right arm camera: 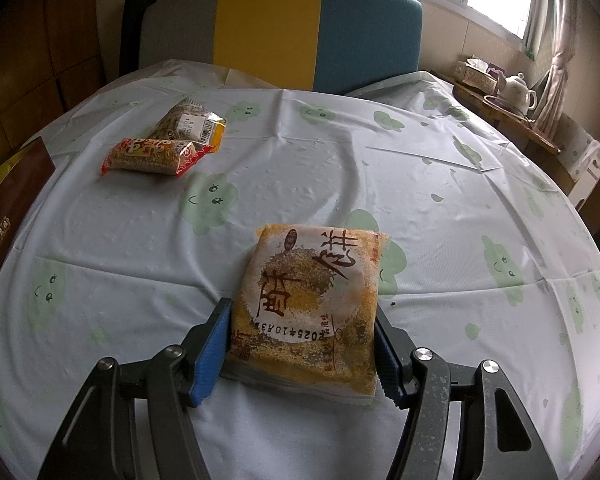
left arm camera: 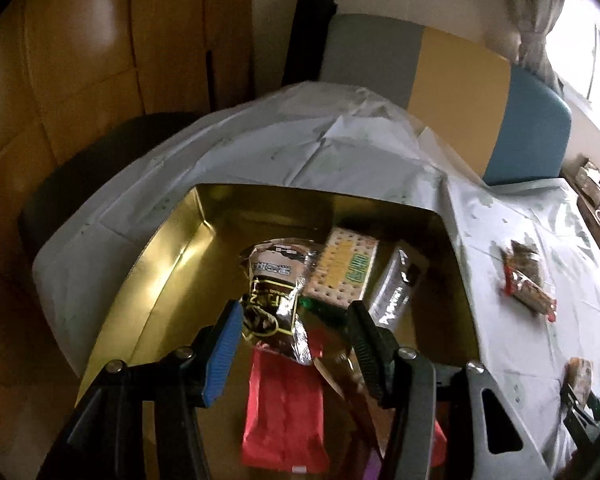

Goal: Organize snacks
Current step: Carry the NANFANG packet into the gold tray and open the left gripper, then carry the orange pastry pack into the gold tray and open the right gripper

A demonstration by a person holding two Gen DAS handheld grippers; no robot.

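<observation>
My left gripper hangs open over a gold tin box. A brown and silver snack packet lies in the box below its fingers, close to the blue left pad, with no grip on it. Also in the box are a cracker pack, a silver packet and a red packet. My right gripper is shut on a yellow snack packet that rests on the tablecloth, one pad against each side.
Two loose packets lie at the table's far left, a red one and an orange-ended one. The box's dark red side sits at the left edge. A grey, yellow and blue chair stands behind; a teapot is on a side shelf.
</observation>
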